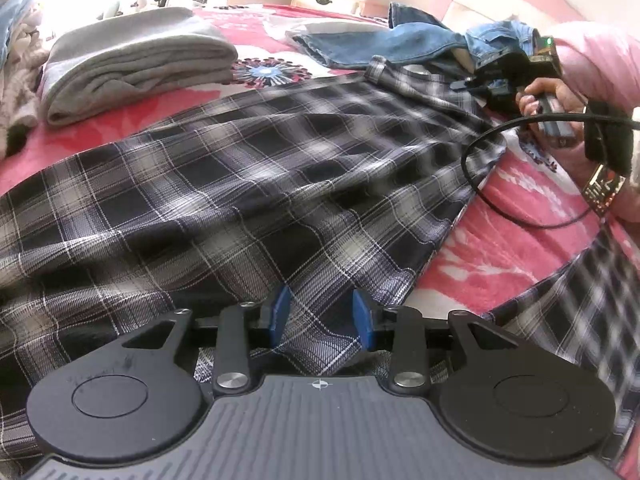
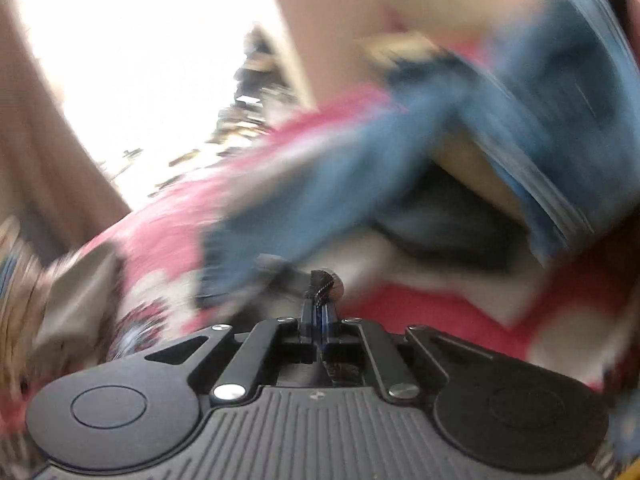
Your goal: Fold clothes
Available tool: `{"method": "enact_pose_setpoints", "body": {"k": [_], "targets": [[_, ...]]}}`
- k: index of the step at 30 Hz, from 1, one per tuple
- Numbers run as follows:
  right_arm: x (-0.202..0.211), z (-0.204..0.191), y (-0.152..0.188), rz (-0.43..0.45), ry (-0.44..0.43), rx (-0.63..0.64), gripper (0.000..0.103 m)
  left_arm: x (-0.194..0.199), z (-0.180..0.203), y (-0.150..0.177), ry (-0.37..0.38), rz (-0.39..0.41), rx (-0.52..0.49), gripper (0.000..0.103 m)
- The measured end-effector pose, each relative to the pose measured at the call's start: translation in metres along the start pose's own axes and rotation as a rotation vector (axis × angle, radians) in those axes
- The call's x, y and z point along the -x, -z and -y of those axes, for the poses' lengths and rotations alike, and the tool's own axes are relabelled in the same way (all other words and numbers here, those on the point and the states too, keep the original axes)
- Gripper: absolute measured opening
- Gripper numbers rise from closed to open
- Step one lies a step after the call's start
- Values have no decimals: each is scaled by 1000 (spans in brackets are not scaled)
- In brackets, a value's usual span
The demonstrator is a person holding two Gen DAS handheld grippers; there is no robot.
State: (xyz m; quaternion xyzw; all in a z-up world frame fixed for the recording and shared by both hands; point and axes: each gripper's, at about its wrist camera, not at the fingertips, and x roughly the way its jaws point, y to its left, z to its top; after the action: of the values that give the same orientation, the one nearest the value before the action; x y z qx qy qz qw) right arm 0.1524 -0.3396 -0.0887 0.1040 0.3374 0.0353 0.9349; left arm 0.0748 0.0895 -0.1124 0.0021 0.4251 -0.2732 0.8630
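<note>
Plaid shirt (image 1: 256,184) spread across the bed (image 1: 500,248); left gripper (image 1: 322,316) gaping over its hem, right gripper (image 2: 322,280) pinching a fabric edge at 1 o'clock—this thin bite may slip.

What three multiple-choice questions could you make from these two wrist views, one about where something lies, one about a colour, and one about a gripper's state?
1. Where does the folded grey garment lie relative to the plaid shirt?
A. On top of it
B. Beyond it, toward the left, on the bedspread
C. Under the jeans

2. What colour are the left gripper finger pads?
A. Blue
B. Yellow
C. White

3. How does the right gripper stand?
A. Wide open
B. Out of view
C. Shut on dark fabric

Answers: B, the grey pile sits apart past the shirt's far-left edge; A, both pads show blue; C, its fingers meet with a dark fabric edge pinched at the tips.
</note>
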Motion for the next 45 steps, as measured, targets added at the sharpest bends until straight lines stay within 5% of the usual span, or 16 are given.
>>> {"method": "enact_pose_setpoints", "body": {"k": [4,7,9,13,19,23,28,32,45], "targets": [[8,-66,4,1,-47,371,10,0,-1,1,2,7,9,35],[22,-107,35,-87,-141,616,32,0,0,2,2,9,7,35],[37,-120,52,-130,-214,701,35,-1,0,1,2,10,6,35],[57,-108,44,-134,-250,629,39,-1,0,2,5,14,1,35],[33,-47,-4,-106,-89,275,41,-2,-2,2,11,19,7,35],[9,-25,-12,-141,-62,180,40,-1,0,3,4,21,-5,35],[1,-41,6,-190,-62,247,22,-2,1,2,1,19,-14,35],[13,-64,17,-144,-75,371,22,-2,1,2,1,20,-9,35],[4,-67,8,-102,-26,322,24,-1,-1,4,8,27,-8,36]]}}
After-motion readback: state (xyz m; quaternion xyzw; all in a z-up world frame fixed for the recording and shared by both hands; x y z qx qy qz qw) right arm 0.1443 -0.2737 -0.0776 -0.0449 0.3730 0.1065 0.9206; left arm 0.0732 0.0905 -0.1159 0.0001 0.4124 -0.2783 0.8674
